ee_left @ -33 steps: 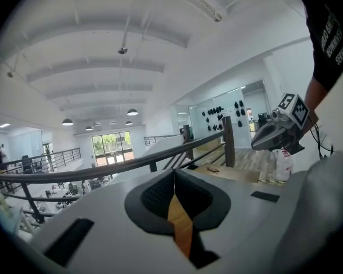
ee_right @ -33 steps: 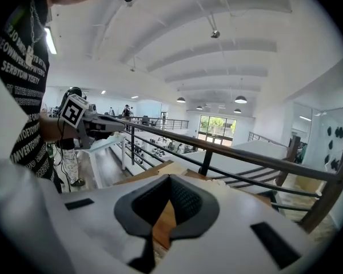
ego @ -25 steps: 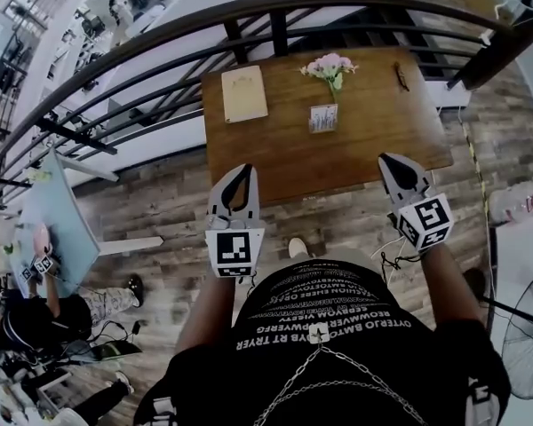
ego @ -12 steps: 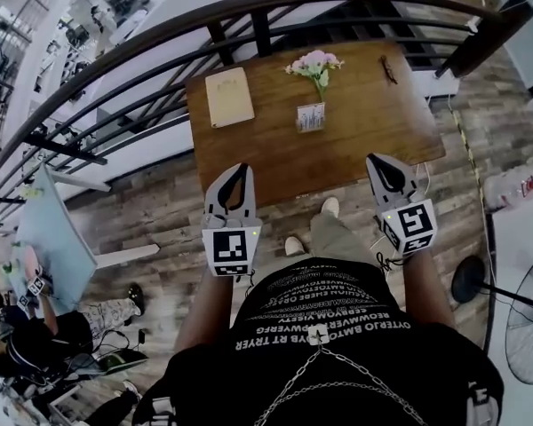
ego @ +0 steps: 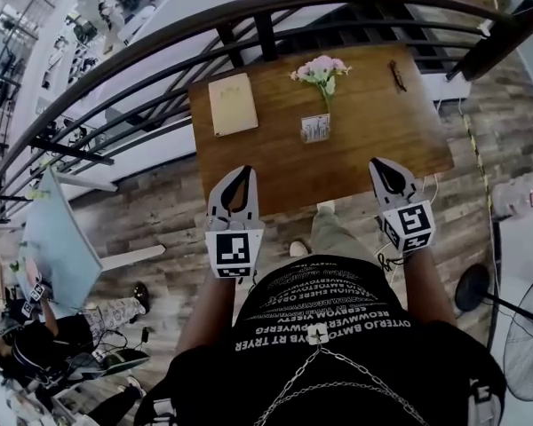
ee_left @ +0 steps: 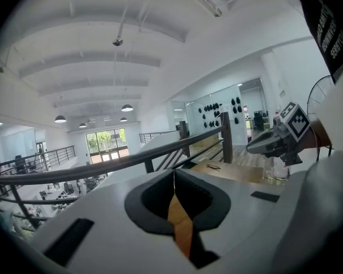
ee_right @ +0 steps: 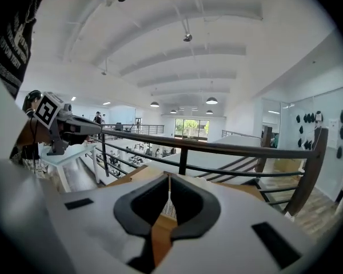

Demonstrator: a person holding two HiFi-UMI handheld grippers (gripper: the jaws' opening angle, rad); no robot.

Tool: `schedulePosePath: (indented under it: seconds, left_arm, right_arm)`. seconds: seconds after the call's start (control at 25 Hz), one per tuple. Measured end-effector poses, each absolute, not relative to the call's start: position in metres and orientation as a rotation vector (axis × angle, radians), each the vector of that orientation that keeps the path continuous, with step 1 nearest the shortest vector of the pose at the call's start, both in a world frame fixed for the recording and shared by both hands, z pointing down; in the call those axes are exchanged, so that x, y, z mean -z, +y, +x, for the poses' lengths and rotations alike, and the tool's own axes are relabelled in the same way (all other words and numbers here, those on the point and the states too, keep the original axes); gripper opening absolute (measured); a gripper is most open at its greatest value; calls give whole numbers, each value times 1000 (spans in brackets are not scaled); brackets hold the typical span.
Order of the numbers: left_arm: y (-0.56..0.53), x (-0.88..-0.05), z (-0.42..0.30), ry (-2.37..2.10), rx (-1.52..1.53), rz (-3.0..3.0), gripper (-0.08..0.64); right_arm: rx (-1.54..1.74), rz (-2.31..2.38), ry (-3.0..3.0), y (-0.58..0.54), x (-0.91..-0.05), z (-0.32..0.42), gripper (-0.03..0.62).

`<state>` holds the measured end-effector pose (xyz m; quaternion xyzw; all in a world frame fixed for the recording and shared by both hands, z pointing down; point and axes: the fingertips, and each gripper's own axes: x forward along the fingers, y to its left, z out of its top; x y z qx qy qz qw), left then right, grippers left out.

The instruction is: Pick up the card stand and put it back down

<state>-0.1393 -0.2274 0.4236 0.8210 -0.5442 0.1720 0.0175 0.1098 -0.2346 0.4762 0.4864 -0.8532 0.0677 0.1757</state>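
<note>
Only the head view shows the card stand. It stands upright mid-worktop, just in front of the pink flowers and well apart from both grippers. The left gripper and right gripper each have their jaws closed on nothing. Their own views look towards the railing, and the stand is hard to make out there.

Both arms reach forward from the waist, forearms roughly parallel. On one side the left gripper points ahead and slightly down, jaws pressed together at the tips. Well apart from it, the right gripper angles a touch inward, jaws closed as well. Both marker cubes face up.
</note>
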Motion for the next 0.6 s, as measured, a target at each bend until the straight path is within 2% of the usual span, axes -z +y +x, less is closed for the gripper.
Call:
schedulePosePath:
  seconds: [0.04,0.16,0.6]
  left_arm:
    - [-232,-424,-138,-1693,-536,2546,29]
    - [-249,-425,-133,-1695,-542,2540,29]
    - [-307,-436,-112,-1688,-574,2513,29]
  right_arm:
    - [-202,1385,-2431,-241,-477,112,18]
    - [-230,1370,-2456,-256,-482,115,139]
    - [-389,1157,-2469,-299,-539,124,278]
